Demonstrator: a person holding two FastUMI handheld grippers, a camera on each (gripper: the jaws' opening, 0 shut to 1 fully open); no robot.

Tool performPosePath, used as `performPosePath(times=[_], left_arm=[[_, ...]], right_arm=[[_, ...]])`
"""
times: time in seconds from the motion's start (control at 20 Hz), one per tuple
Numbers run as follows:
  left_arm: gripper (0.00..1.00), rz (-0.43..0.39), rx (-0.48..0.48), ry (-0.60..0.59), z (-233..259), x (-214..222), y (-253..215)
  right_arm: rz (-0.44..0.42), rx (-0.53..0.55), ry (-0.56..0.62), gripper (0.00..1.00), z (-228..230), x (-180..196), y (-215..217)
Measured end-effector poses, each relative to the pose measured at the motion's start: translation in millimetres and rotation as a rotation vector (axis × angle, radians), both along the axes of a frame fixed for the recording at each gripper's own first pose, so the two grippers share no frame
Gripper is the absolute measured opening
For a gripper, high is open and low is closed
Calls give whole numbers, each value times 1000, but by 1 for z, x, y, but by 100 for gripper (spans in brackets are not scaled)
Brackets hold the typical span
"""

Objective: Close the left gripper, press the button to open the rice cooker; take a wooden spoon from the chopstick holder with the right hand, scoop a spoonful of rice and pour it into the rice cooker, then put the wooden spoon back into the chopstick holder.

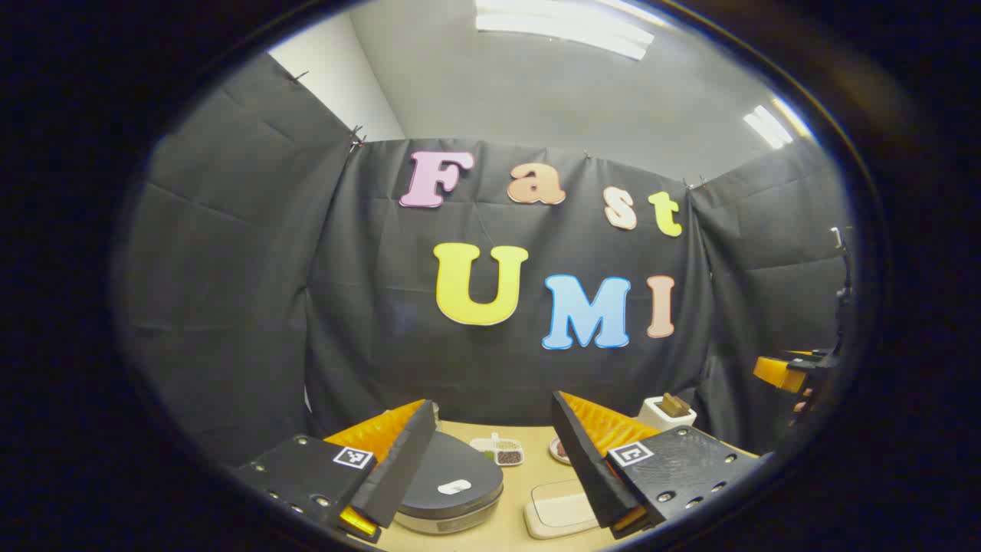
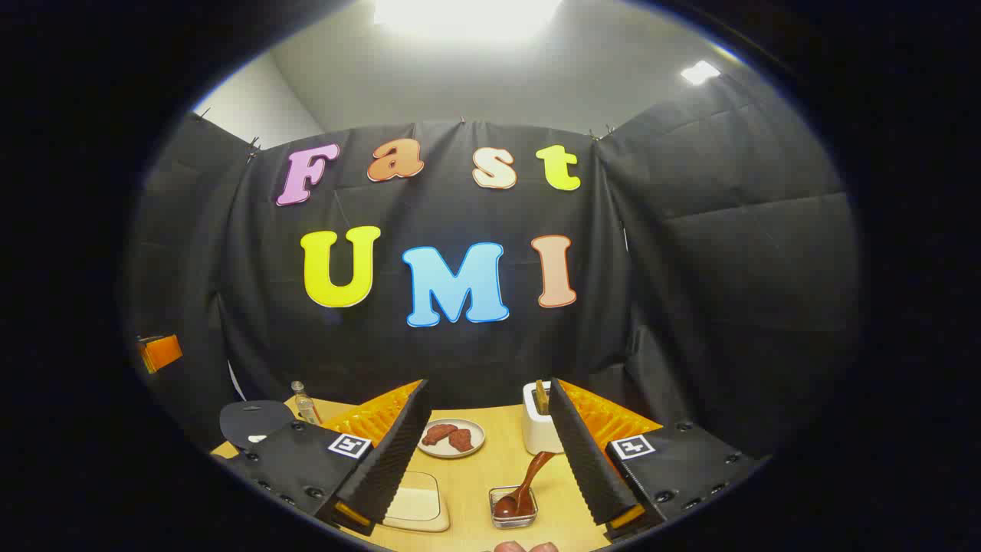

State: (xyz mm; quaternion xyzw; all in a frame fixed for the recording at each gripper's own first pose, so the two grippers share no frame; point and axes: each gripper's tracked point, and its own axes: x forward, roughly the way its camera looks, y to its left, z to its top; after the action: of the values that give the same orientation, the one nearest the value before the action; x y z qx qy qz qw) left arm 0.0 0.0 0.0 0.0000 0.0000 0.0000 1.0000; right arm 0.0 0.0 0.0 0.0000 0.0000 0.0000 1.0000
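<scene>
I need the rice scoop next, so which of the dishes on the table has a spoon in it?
The small clear dish between the right jaws; a brown spoon rests in it. The round plate behind holds only reddish pieces.

Rice cooker (image 1: 448,483) lid shut; spoon (image 2: 525,484) in dish.

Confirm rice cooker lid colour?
Dark grey lid with a small white button; clearest in the left gripper view.

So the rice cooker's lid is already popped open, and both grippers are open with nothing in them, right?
Not quite: the rice cooker has its lid down, as the left gripper view shows. The rest holds: the left gripper and the right gripper are both open and hold nothing.
</scene>
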Motion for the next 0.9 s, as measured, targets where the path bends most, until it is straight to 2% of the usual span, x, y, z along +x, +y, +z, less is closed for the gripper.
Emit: performPosePath(times=[0.25, 0.35, 0.45, 0.5, 0.6, 0.65, 0.7, 0.9], left_arm=[[95, -19, 12, 18, 1, -6, -13], [95, -25, 22, 28, 1, -9, -16], [95, -23, 30, 25, 2, -17, -17], [95, -17, 36, 26, 0, -21, -16], [96, -1, 44, 40, -8, -27, -13], [96, 8, 43, 46, -9, -30, -11], [96, 16, 35, 52, -10, -32, -11], [95, 56, 12, 53, -3, -34, -10]], right_arm=[[-17, 42, 32, 96, -10, 4, -2], [-14, 64, 55, 93, -14, 5, -2], [-13, 70, 56, 98, -12, 5, -3], [-14, 63, 48, 100, -9, 6, -4], [-9, 34, 35, 93, -6, 8, -5], [0, 17, 31, 93, -6, 8, -4], [10, 4, 28, 98, -4, 9, -3], [40, -11, 16, 97, 2, 14, -1]])
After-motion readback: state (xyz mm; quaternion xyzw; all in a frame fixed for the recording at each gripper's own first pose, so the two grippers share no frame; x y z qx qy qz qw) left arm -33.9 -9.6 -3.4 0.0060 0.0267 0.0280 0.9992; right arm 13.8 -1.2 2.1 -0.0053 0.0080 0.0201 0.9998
